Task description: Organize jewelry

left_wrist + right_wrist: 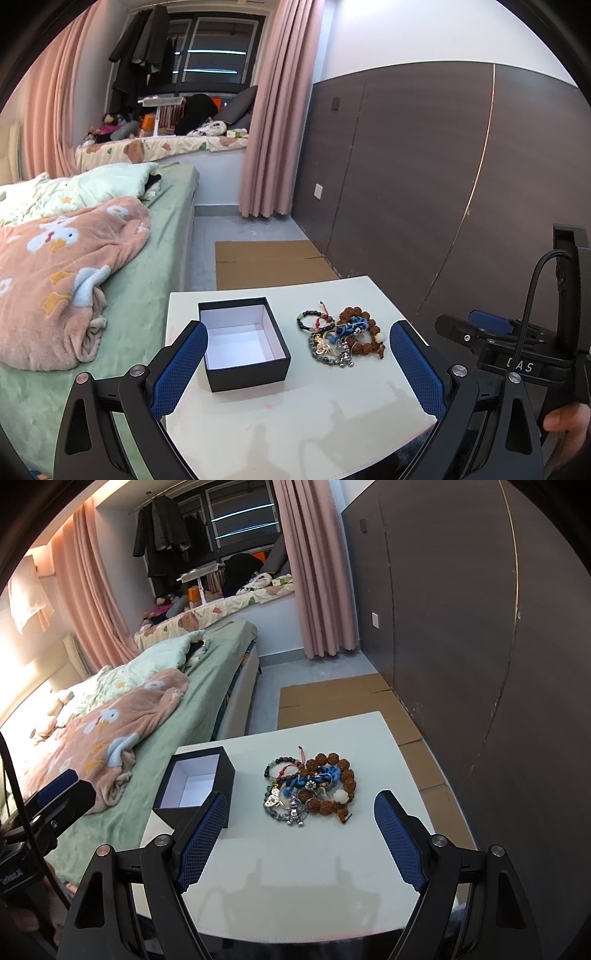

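Left gripper (299, 343) and right gripper (301, 812): black angular frames, blue textured finger pads (183, 365), silver pivot screws. Black cable and white lettering, apparently "DAS", beside right gripper body.

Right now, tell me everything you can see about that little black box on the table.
The black box is a small rectangular box, apparently cardboard, with dark outer walls and a white lining. It has no lid on and nothing inside. It sits upright on the white table, near the edge by the bed, left of the jewelry pile and apart from it. Neither gripper touches it.

box (195, 788) left, jewelry pile (310, 788) right, apart
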A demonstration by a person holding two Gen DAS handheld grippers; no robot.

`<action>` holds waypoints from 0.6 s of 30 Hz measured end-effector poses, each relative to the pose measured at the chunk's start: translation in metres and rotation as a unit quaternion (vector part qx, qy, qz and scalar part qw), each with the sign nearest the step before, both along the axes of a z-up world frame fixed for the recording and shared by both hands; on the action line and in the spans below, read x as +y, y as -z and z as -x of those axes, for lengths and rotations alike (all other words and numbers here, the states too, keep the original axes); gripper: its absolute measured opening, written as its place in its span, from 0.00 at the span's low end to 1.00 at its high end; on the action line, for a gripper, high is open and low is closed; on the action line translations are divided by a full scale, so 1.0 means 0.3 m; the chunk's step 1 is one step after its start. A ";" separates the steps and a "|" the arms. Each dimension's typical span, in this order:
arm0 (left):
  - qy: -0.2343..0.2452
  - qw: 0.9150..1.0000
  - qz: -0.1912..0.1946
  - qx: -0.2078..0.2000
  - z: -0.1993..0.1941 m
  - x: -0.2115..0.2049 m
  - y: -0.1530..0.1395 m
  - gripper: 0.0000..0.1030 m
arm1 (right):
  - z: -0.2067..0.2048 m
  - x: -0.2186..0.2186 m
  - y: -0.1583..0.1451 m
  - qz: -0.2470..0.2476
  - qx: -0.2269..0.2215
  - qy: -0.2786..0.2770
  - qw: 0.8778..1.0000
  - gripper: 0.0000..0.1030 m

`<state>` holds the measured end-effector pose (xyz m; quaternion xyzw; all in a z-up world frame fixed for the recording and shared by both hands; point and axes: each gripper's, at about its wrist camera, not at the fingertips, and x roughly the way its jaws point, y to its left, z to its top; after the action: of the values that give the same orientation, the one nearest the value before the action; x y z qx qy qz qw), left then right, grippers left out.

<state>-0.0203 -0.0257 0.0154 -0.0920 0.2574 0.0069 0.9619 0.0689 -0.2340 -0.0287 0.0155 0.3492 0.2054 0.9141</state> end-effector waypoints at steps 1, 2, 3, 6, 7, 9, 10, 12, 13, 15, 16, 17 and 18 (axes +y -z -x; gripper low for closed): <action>0.000 1.000 0.000 0.001 -0.003 -0.001 0.000 0.96 | -0.004 -0.005 0.001 -0.001 0.001 0.001 1.000 0.80; 0.000 1.000 0.001 0.001 -0.005 -0.001 -0.001 0.96 | -0.007 -0.007 0.002 0.000 0.002 0.001 1.000 0.80; 0.000 1.000 0.003 0.001 -0.007 -0.002 -0.003 0.96 | -0.008 -0.007 0.003 0.000 0.002 0.002 1.000 0.80; 0.002 1.000 0.008 0.000 -0.005 0.018 0.005 0.96 | -0.014 -0.010 0.007 -0.003 0.004 0.005 1.000 0.80; 0.003 1.000 0.009 -0.001 -0.008 0.017 0.007 0.96 | -0.019 -0.013 0.008 -0.005 0.007 0.008 1.000 0.80; 0.006 1.000 0.010 0.001 -0.019 0.014 0.018 0.96 | -0.023 -0.019 0.011 -0.010 0.010 0.010 1.000 0.80; 0.008 1.000 0.012 0.002 -0.025 0.016 0.028 0.96 | -0.028 -0.024 0.013 -0.014 0.012 0.013 1.000 0.80; 0.009 1.000 0.013 0.007 -0.041 0.016 0.043 0.96 | -0.036 -0.033 0.017 -0.018 0.016 0.016 1.000 0.80; 0.011 1.000 0.015 0.009 -0.047 0.016 0.052 0.96 | -0.038 -0.036 0.021 -0.020 0.017 0.018 1.000 0.80; 0.014 1.000 0.017 0.012 -0.063 0.014 0.061 0.96 | -0.048 -0.044 0.029 -0.021 0.022 0.023 0.999 0.80; 0.016 1.000 0.018 0.013 -0.072 0.013 0.063 0.95 | -0.055 -0.049 0.035 -0.025 0.024 0.024 0.999 0.80; 0.018 1.000 0.017 0.013 -0.078 0.011 0.064 0.95 | -0.059 -0.053 0.043 -0.028 0.026 0.025 0.999 0.80; 0.019 1.000 0.014 0.013 -0.085 0.008 0.065 0.95 | -0.069 -0.059 0.050 -0.030 0.031 0.028 0.999 0.80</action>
<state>0.0050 -0.0233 -0.0040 -0.1004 0.2716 -0.0133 0.9571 0.0896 -0.2516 -0.0436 0.0592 0.3706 0.1895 0.9073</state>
